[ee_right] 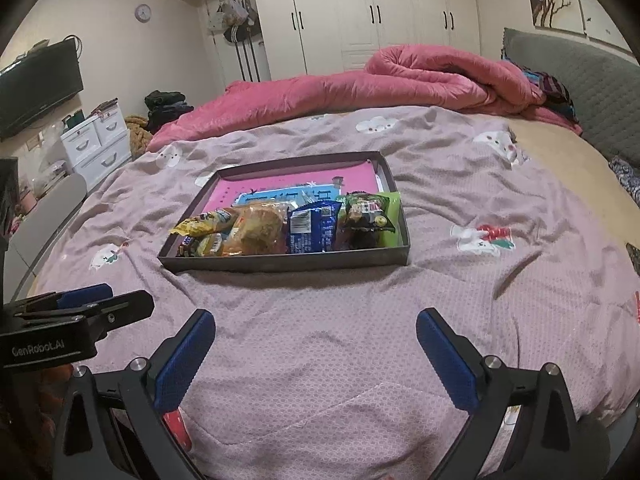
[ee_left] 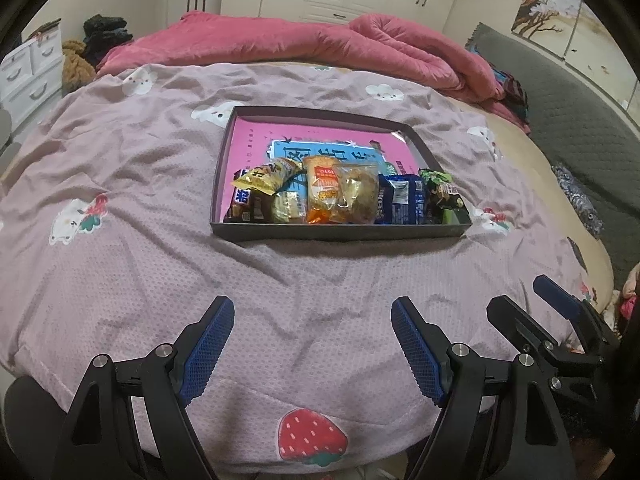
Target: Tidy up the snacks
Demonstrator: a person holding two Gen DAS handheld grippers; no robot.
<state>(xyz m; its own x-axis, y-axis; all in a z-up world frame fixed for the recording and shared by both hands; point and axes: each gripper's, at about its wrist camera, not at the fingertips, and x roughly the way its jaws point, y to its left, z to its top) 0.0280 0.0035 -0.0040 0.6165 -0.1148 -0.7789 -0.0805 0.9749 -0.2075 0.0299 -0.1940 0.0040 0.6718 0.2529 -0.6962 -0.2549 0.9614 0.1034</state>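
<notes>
A dark shallow box tray lies on the bed with a pink book inside. Several snack packets fill its near side: a yellow packet, an orange-and-clear packet, a blue packet and a green packet. My left gripper is open and empty over the bedspread, in front of the tray. My right gripper is open and empty, also in front of the tray. The right gripper also shows in the left wrist view, the left gripper in the right wrist view.
The tray sits on a mauve bedspread with cartoon prints. A rolled pink quilt lies along the far side. A grey headboard stands at the right. White drawers and a TV are beyond the bed's left.
</notes>
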